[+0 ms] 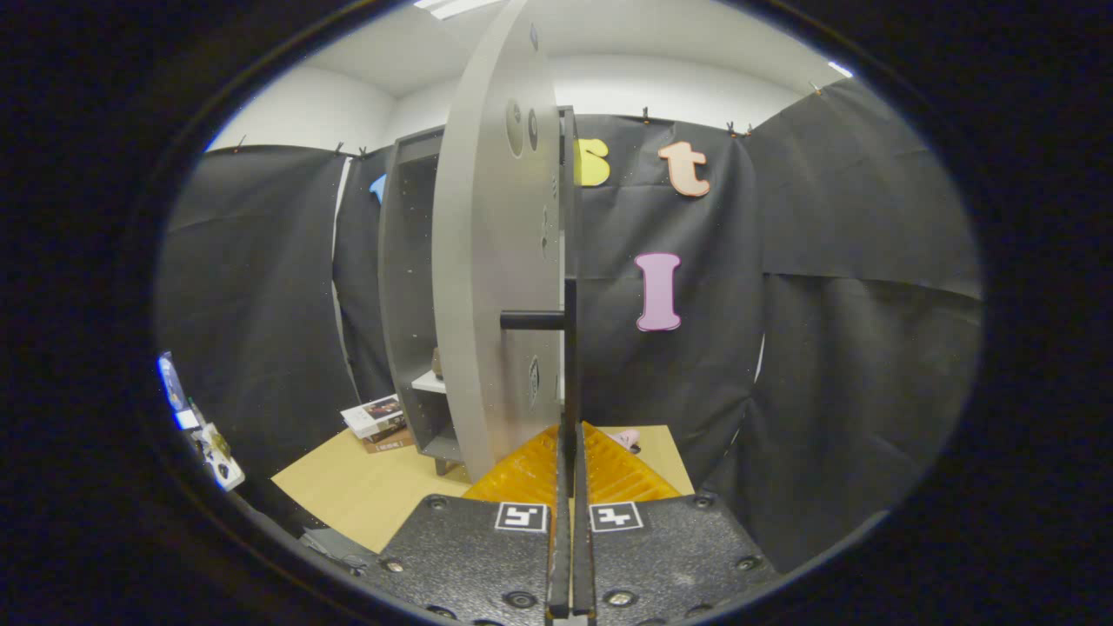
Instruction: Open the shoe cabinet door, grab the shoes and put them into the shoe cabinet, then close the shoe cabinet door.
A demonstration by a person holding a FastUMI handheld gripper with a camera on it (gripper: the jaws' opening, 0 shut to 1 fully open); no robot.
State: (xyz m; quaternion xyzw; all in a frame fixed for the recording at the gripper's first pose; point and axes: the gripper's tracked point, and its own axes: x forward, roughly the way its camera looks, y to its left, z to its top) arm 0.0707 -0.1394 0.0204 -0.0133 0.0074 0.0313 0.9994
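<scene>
The tool point(569, 452) sits nearest, its two fingers drawn together on the dark vertical bar handle point(570, 365) of the shoe cabinet door point(496, 261), which rises straight ahead toward 12 o'clock. The fingers appear clamped on the bar's lower end, though the contact itself is too tight to see plainly. The door stands swung out, nearly edge-on, its grey inner face turned toward 9 o'clock; its long axis runs upright, and a short stub ties the handle to the panel at mid-height. A rigid board on hinges, it should swing stiffly in an arc and feel moderately heavy; the slim bar is the natural hold, though smooth enough to slip. Beyond the door at 10 o'clock the shoe cabinet point(409, 287) stands open, a pale shelf point(430, 381) inside. A small pink thing point(628, 437), possibly a shoe, lies on the wooden surface point(365, 487) at 1 o'clock just past the fingers. Boxes point(376, 419) rest beside the cabinet's foot.
</scene>
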